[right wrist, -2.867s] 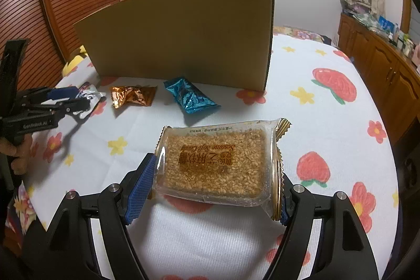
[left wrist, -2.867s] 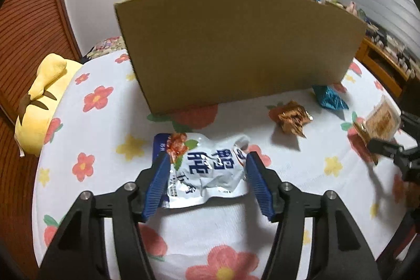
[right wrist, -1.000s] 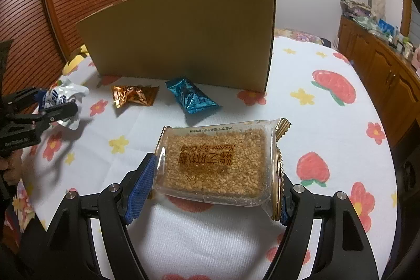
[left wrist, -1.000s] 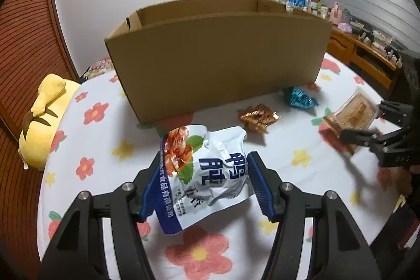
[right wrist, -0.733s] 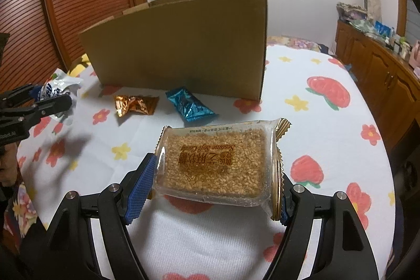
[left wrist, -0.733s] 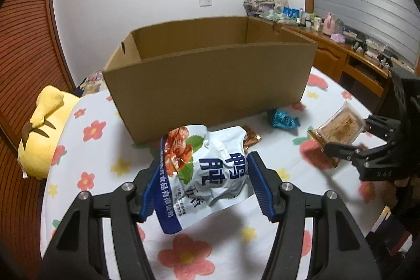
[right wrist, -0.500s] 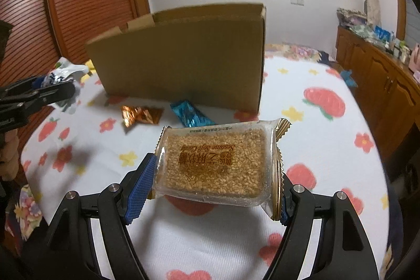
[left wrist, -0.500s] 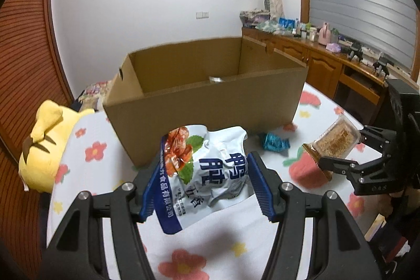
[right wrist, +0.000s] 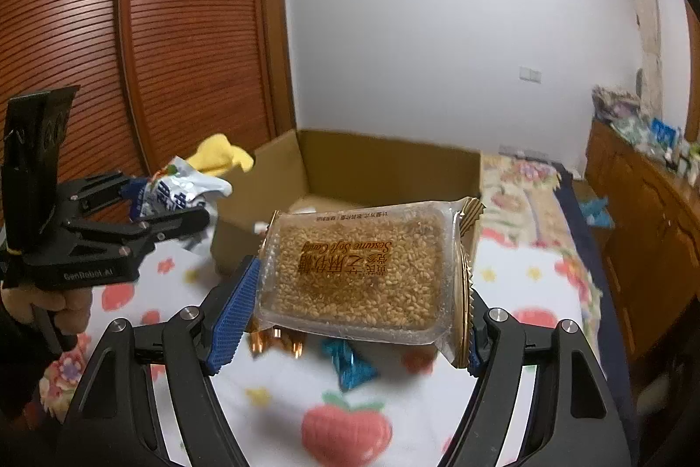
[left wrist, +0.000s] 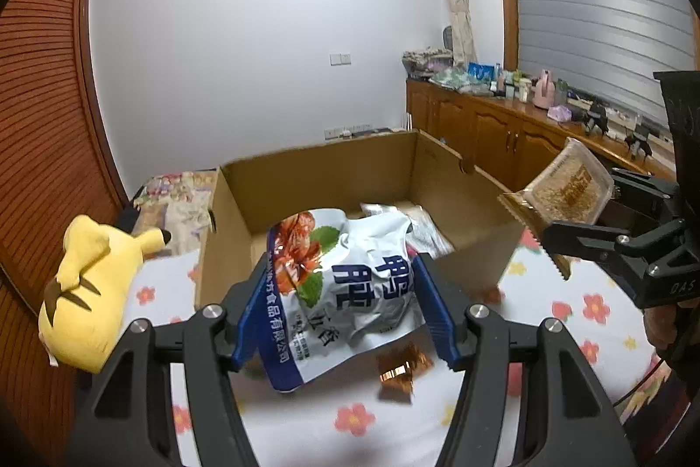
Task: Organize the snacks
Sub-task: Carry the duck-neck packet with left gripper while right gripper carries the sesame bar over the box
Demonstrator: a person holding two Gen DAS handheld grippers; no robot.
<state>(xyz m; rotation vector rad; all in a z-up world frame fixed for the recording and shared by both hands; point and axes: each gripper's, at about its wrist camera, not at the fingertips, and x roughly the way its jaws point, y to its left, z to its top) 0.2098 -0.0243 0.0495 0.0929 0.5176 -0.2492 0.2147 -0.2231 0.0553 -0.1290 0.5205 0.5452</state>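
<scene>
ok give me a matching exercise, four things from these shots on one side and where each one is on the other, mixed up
Things:
1. white and blue foil snack bag
2. clear-wrapped sesame candy block
3. crumpled copper foil candy
4. yellow plush toy

Places:
A. lying on the floral tablecloth
B. between the right gripper fingers
C. beside the open brown cardboard box
D. between the left gripper fingers

Pairs: 1-D, 2-B, 3-A, 4-C

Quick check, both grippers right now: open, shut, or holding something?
Left gripper: shut on the white snack bag.
Right gripper: shut on the sesame candy pack.
</scene>
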